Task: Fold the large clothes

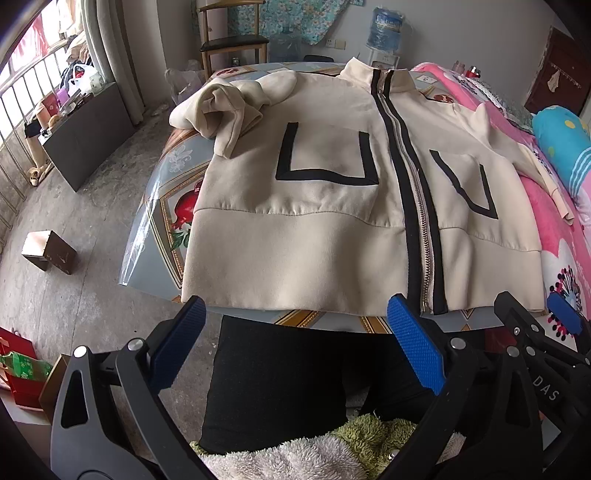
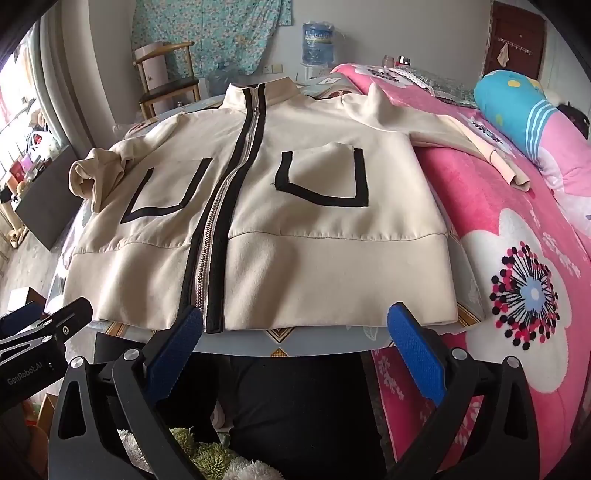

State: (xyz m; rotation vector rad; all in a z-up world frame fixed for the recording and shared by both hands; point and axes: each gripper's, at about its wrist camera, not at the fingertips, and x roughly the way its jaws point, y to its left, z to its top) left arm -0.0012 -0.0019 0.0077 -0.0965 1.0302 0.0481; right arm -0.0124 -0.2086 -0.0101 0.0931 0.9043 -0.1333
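Starting at the far left, a small brown cardboard box point(image 1: 49, 251) sits on the grey concrete floor point(image 1: 85, 302), and behind it a dark grey low cabinet point(image 1: 86, 138) stands by the window railing. Moving in, the round table with its glossy printed cover point(image 1: 168, 206) carries the piece that matters: a cream zip-up jacket with black-trimmed pockets point(image 1: 295, 206), lying front side up, hem toward the camera, collar at the far end near the blue water dispenser bottle point(image 1: 385, 27). Its sleeve on the left is bunched in a heap point(image 1: 225, 107) on the table top, beside the shoulder. The silver zipper with black edging point(image 1: 413, 192) runs closed from collar to hem.

Down low, the left gripper point(image 1: 295, 317) hangs just short of the hem, blue textured pads point(image 1: 177, 347) spread wide, nothing between them. The hem sits near the table's front edge, not touched.

Across to the right wrist view: the right gripper point(image 2: 295, 321) is likewise just off the hem, its blue pads point(image 2: 415, 354) wide apart and empty. The other sleeve point(image 2: 476, 144) stretches out off the table onto the pink flowered blanket point(image 2: 517, 258) on the bed. Further right, a blue and pink striped bolster pillow point(image 2: 517, 107) lies on that blanket.
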